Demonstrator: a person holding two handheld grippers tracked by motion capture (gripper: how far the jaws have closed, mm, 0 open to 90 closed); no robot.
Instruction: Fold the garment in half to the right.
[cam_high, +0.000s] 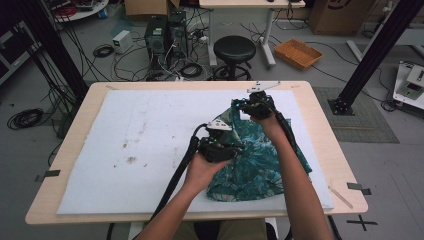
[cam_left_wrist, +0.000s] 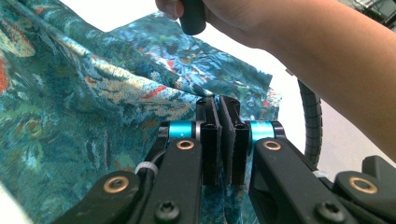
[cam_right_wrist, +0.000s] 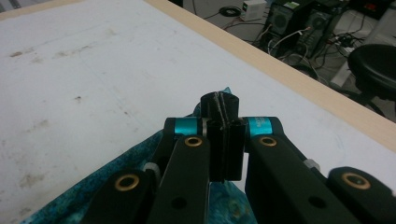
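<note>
Your left gripper (cam_left_wrist: 219, 103) and right gripper (cam_right_wrist: 223, 103): both clamped tight on edges of the teal floral-print fabric garment (cam_high: 250, 160), presumably to fold it. You hold the cloth lifted at two points over the right half of the stained white foam mat (cam_high: 150, 145), its bulk resting there.

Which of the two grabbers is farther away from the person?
The right gripper, pinching the teal cloth at its far edge near the stool. The left gripper grips it closer in.
</note>
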